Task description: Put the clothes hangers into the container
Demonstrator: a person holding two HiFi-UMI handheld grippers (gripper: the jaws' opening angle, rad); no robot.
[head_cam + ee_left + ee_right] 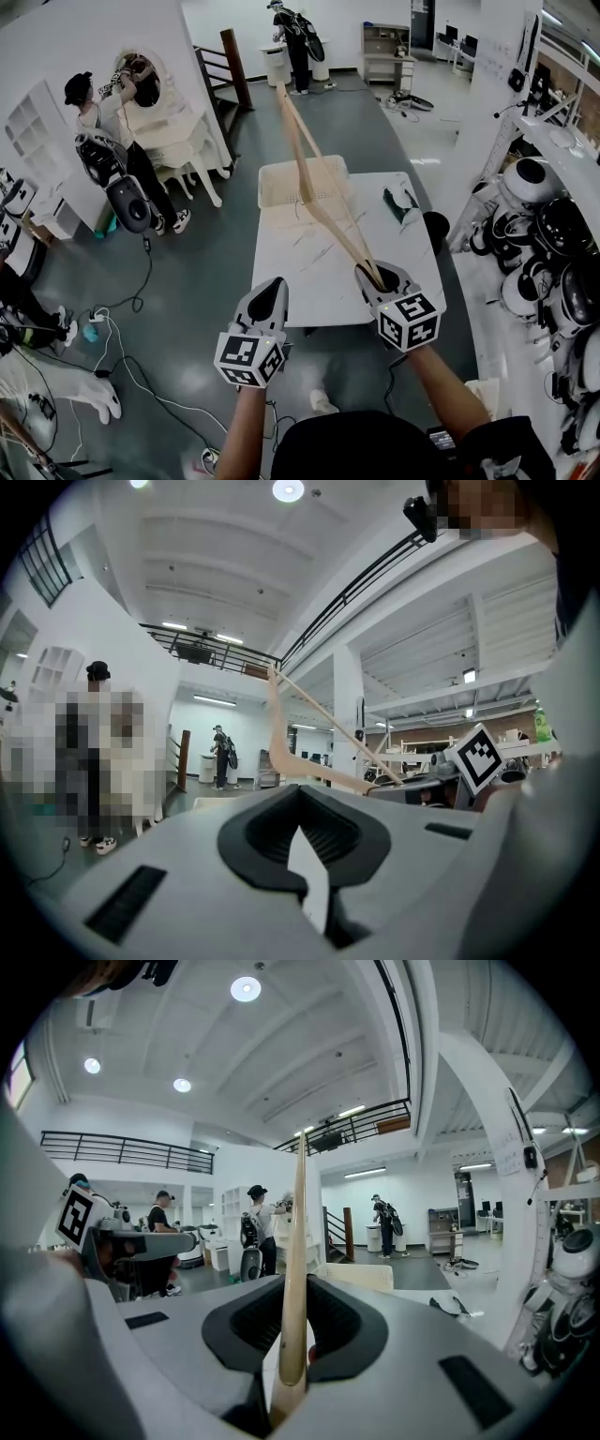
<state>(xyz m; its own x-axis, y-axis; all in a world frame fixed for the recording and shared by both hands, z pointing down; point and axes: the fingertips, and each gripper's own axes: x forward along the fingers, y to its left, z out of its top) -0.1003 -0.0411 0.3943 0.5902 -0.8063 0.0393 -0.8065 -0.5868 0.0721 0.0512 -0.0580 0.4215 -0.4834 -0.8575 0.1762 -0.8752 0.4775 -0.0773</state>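
A pale wooden clothes hanger (314,202) rises from my right gripper (380,277) and slants up over the white table (309,281). In the right gripper view the jaws are shut on one end of the hanger (295,1269), which stands nearly upright between them. The cream slatted basket (281,183) sits at the table's far end, beyond both grippers. My left gripper (270,292) hovers at the table's near edge, level with the right one. Its jaws show a narrow gap with nothing in it (305,855). From the left gripper view, the hanger (281,752) shows off to the right.
A dark green object (401,204) lies on the table's far right, with a black bin (436,230) beside the table. Shelves of round white and black helmets (544,234) line the right. People stand at the left (103,112) and the back (298,37). Cables (122,328) trail on the floor.
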